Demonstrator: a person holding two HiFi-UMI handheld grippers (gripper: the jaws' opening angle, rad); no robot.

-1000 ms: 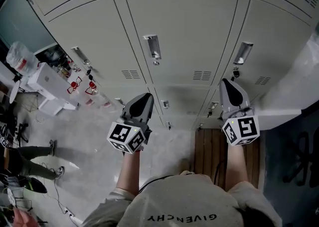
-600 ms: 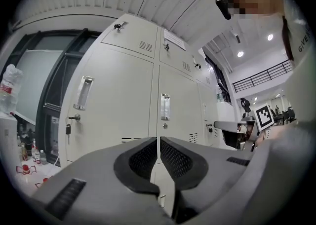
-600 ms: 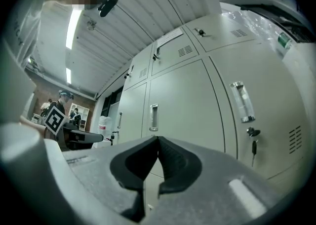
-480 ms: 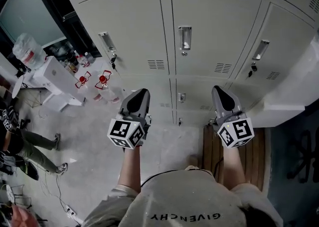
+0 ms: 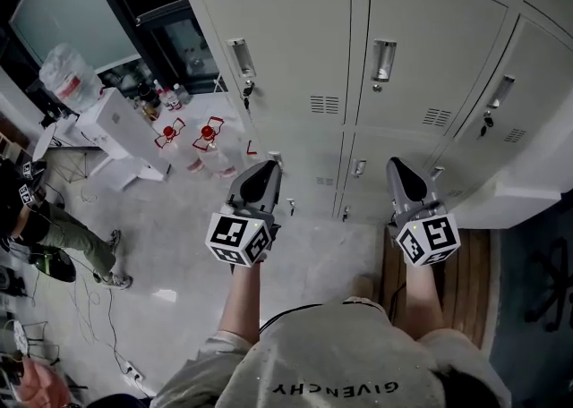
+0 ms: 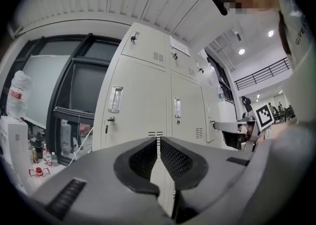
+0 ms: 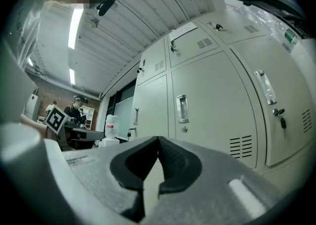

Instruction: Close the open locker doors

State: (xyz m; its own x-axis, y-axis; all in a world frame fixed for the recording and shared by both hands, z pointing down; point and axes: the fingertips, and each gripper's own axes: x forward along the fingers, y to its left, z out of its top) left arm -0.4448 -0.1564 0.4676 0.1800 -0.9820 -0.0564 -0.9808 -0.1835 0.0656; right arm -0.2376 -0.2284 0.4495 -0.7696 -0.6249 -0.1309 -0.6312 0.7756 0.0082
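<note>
Standing square to the lockers point(image 5: 295, 48), the person is holding both claws level and short of the doors. The left claw point(image 5: 267, 169) is showing its jaws pressed together with nothing between them. The right claw point(image 5: 398, 166) is likewise closed and empty.

Every door facing the head view is sitting flush in its frame, and no gaping door is showing there. A pale slab point(image 5: 524, 200) is jutting out at the right edge. It may be an open door seen edge-on, but this cannot be confirmed.

Judgement: the step in hand is locating a door left ajar. Pushing with a closed claw tip flat near the handle side, well away from the hinge, is advisable.

Room: open floor point(image 5: 179, 245) is lying to the left, though bottles point(image 5: 208, 133) are crowding the locker base there. The slab is hemming in the right claw's side.
</note>
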